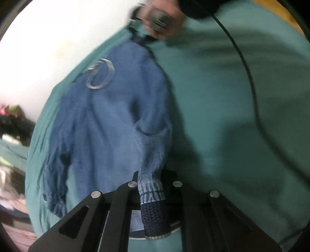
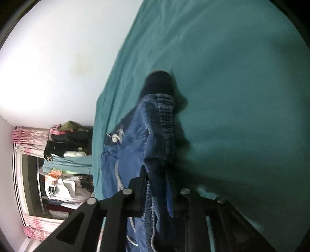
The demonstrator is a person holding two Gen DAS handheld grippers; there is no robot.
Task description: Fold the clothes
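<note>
A blue knit garment (image 1: 108, 120) with a silver oval emblem (image 1: 100, 74) lies partly lifted over a teal bedsheet (image 1: 222, 116). My left gripper (image 1: 150, 178) is shut on one sleeve just above its dark navy cuff (image 1: 153, 219), which hangs back toward the camera. At the top of the left wrist view, a hand (image 1: 166, 21) holds my right gripper (image 1: 138, 35), which pinches the garment's far end. In the right wrist view, my right gripper (image 2: 157, 180) is shut on bunched blue fabric (image 2: 133, 151). A sleeve with a dark cuff (image 2: 158, 83) stretches away from it.
A black cable (image 1: 250, 81) trails across the sheet (image 2: 232, 97) on the right. A white wall (image 2: 58, 58) borders the bed's left edge. Beyond the bed's end are piled clothes (image 2: 65, 139) and pink curtains (image 2: 29, 133) by a window. A wooden edge (image 1: 279, 11) shows at the top right.
</note>
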